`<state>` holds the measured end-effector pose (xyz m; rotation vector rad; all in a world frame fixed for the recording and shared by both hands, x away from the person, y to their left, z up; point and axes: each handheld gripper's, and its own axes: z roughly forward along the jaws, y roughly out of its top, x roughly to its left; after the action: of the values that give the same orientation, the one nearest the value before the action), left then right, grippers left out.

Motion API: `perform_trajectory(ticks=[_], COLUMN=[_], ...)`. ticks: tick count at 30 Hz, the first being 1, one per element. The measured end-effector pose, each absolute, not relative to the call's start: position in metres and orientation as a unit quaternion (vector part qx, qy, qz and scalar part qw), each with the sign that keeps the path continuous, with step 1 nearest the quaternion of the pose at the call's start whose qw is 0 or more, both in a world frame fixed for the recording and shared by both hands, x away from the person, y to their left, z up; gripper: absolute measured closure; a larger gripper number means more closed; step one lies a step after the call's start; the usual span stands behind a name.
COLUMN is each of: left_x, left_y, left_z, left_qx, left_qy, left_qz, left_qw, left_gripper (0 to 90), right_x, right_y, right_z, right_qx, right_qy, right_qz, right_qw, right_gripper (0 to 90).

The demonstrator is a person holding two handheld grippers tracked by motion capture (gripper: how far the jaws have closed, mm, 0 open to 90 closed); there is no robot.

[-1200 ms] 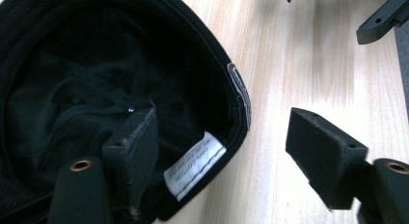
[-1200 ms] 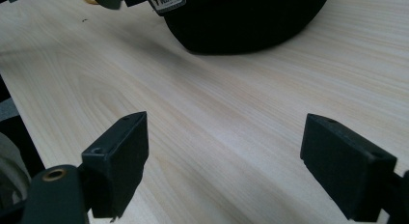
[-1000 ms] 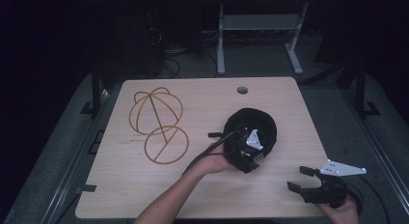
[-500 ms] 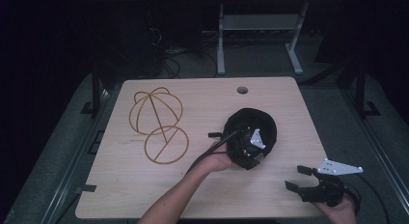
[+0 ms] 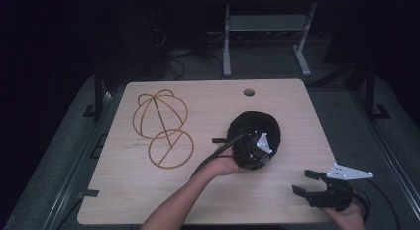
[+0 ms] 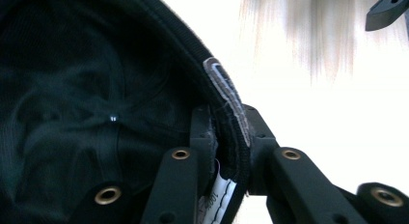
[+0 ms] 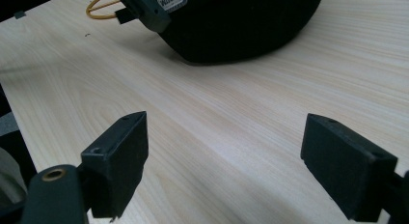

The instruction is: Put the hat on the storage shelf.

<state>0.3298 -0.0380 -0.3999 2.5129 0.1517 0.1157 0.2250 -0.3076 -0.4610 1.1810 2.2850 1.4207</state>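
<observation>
The black cap's [image 6: 72, 103] rim sits pinched between the left gripper's [image 6: 230, 151] jaws.

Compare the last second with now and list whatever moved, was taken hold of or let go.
Little changed. The left tool stays clamped on the rim of the black cap, one jaw inside and one outside, with the plate on top turned slightly. The right tool stays open and empty above the near right part of the table, having edged slightly toward the cap. The wire cap frame has not moved.
</observation>
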Motion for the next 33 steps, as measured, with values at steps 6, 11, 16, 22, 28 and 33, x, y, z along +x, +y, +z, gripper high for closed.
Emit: perform_trajectory(ticks=[6,11,16,22,28,33], left_x=[0.331,0.334,0.337,0.340,0.339,0.335], left_y=[-0.030,-0.019,-0.005,0.009,0.018,0.018], left_z=[-0.380,-0.359,-0.335,-0.317,-0.309,-0.302], left_qx=[0.941,0.927,0.906,0.888,0.876,0.876], left_qy=[0.054,0.066,0.072,0.075,0.071,0.061], left_qz=[0.035,0.013,-0.014,-0.046,-0.068,-0.070], left_qw=[0.332,0.369,0.418,0.451,0.472,0.473], left_gripper=[81.2,81.5,81.6,81.6,81.6,81.5], right_x=[0.223,0.221,0.222,0.226,0.234,0.241], right_y=[-0.303,-0.301,-0.297,-0.288,-0.277,-0.268], right_z=[-0.458,-0.451,-0.443,-0.430,-0.420,-0.415], right_qx=[0.392,0.387,0.378,0.361,0.347,0.338], right_qy=[0.774,0.768,0.761,0.758,0.752,0.753], right_qz=[0.486,0.499,0.515,0.532,0.547,0.553], right_qw=[0.103,0.110,0.111,0.114,0.119,0.116], right_gripper=[16.7,16.7,16.7,16.9,17.1,16.7])
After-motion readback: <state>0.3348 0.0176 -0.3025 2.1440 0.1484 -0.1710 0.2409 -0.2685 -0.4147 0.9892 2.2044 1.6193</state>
